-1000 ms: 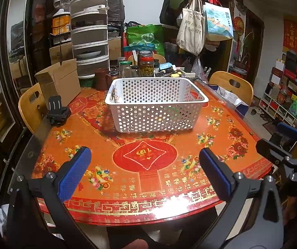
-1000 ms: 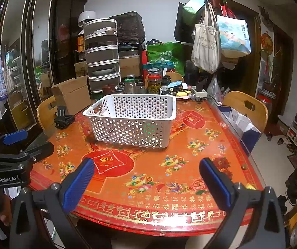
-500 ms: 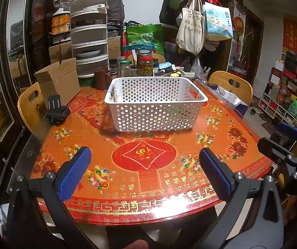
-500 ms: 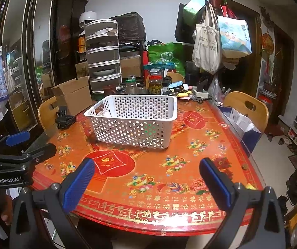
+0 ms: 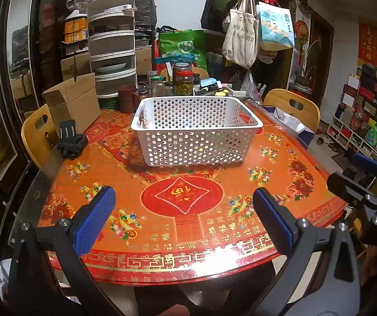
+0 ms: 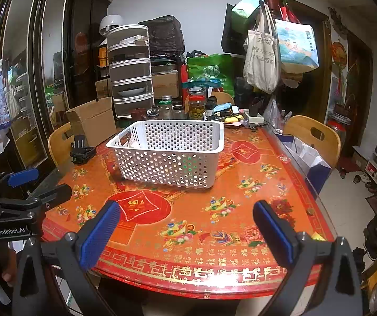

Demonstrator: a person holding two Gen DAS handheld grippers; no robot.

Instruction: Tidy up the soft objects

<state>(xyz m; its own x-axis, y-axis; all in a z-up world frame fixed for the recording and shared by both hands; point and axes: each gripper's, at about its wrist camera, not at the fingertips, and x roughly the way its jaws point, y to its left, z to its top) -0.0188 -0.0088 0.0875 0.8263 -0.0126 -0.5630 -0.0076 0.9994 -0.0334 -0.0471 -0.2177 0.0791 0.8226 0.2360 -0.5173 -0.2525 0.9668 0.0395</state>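
Observation:
A white perforated basket (image 5: 196, 131) (image 6: 170, 155) stands on the round table with the red patterned cloth (image 5: 183, 197) (image 6: 188, 218). Something shows faintly through its holes; I cannot tell what. My left gripper (image 5: 183, 221) hovers open over the near table edge, well short of the basket. My right gripper (image 6: 185, 233) is open too, over the near edge and right of the left one. Each gripper shows in the other's view: the right one (image 5: 359, 176), the left one (image 6: 27, 187). No loose soft object lies on the cloth.
A black clip-like device (image 5: 71, 141) sits at the table's left edge beside an open cardboard box (image 5: 73, 102). Jars (image 5: 184, 80) and clutter line the far side. Wooden chairs (image 5: 37, 134) (image 6: 312, 137) flank the table. Bags (image 6: 262, 60) hang on a coat rack.
Both views have barely shifted; the grippers stay open and nothing on the table has moved.

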